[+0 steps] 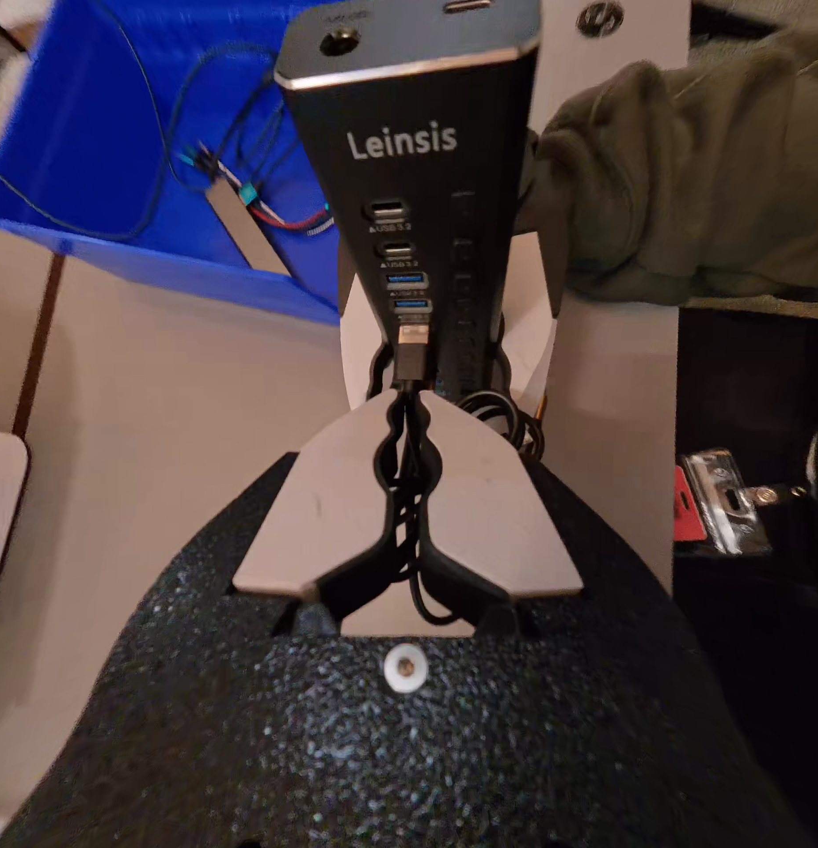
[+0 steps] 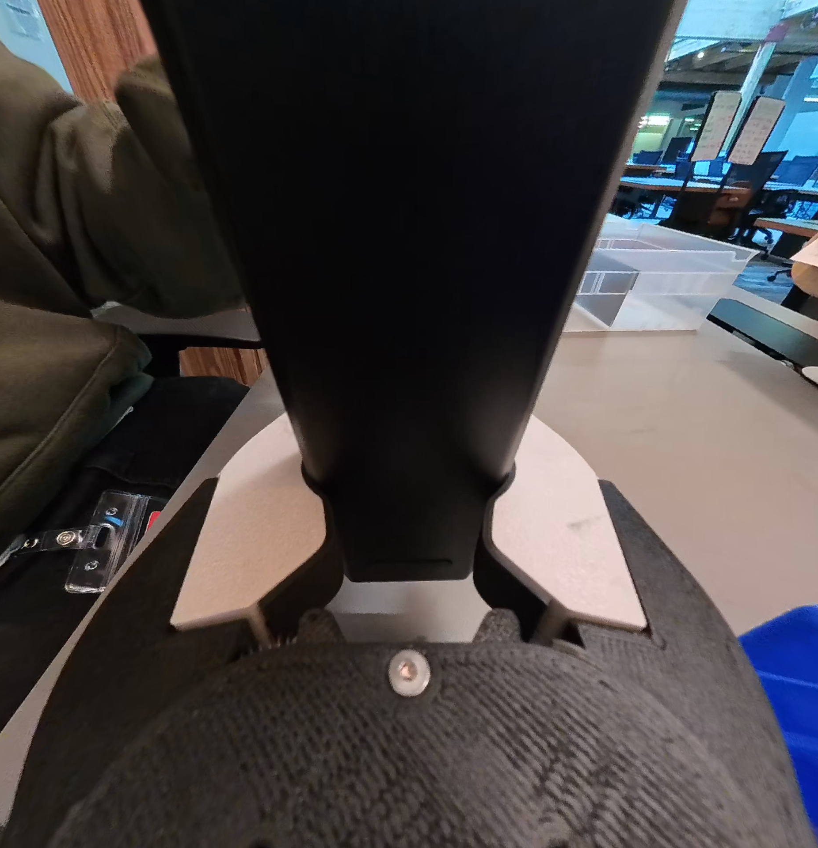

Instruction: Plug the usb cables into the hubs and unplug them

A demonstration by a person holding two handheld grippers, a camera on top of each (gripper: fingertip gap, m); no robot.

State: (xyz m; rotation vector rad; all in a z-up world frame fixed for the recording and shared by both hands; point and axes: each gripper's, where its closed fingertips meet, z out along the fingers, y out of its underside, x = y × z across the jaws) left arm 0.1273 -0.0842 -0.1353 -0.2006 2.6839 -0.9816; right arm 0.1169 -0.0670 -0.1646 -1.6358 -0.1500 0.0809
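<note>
on my left a blue bin [image 1: 122,137] sits on the pale tabletop [image 1: 168,413], with thin dark wires [image 1: 177,151] and a few coloured leads lying in it. an olive-green sleeve [image 1: 673,183] crosses at my right. below it a clear badge holder [image 1: 719,500] with a red card hangs against dark cloth. from my other side i see a clear plastic tray [image 2: 664,280] on the tabletop, and far desks with dark chairs [image 2: 737,192] beyond.
</note>
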